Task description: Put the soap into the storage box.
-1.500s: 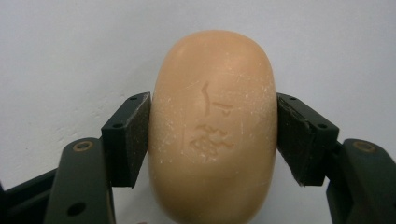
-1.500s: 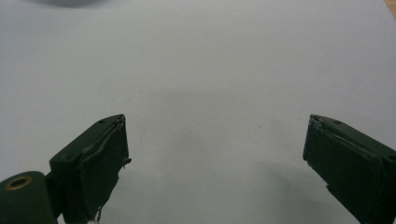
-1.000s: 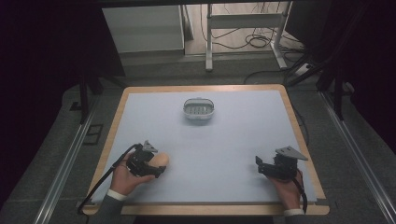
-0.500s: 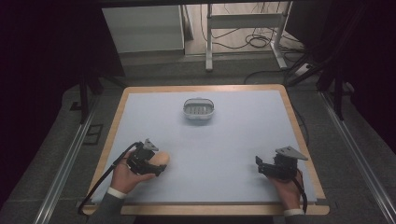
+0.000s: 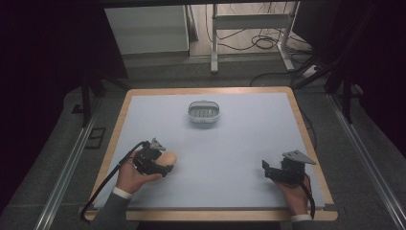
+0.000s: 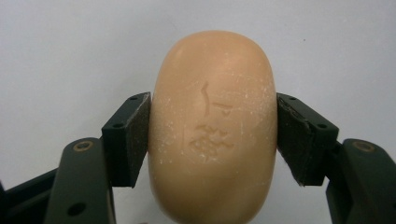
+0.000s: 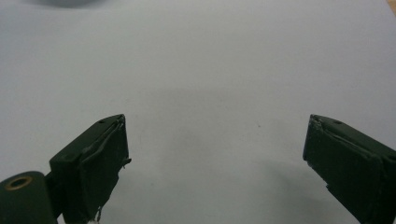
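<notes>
Tan soap bar (image 6: 212, 126) is being pinched by the left gripper (image 5: 160, 163) fingers (image 6: 127, 137), while the right gripper (image 7: 215, 158) fingers are resting spread above the table (image 5: 239, 143)

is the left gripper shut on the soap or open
Shut on the soap: in the left gripper view both jaws of the left gripper press against its sides, no gap showing.

We see a dark room with a grey floor (image 5: 249, 79), a white cabinet (image 5: 146, 28) and black cables (image 5: 268, 43).
</notes>
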The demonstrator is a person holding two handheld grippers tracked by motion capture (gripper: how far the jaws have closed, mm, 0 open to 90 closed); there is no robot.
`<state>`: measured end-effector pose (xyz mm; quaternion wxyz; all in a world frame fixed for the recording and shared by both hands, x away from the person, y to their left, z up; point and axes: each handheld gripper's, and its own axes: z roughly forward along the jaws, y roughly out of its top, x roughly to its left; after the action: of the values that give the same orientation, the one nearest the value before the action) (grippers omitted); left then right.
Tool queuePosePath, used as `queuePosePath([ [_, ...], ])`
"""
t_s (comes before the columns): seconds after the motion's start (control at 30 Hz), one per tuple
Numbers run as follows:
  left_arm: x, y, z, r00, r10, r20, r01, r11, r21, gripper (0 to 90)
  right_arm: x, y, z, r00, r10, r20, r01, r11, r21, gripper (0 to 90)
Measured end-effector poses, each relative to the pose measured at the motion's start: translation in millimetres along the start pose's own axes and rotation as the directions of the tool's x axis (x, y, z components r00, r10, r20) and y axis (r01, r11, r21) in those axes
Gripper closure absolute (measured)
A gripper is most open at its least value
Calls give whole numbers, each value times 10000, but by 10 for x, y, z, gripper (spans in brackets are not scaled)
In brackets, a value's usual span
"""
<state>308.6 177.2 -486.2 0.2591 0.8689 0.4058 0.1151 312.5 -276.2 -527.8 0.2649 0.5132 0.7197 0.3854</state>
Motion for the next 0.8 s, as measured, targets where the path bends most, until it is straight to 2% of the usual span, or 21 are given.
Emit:
queuePosePath([
  [0.8,1,235,-47,9993,336,-161,-336,9994,-15,321,-4,-1,-3,10000,52,33,-52,10000,-29,69],
])
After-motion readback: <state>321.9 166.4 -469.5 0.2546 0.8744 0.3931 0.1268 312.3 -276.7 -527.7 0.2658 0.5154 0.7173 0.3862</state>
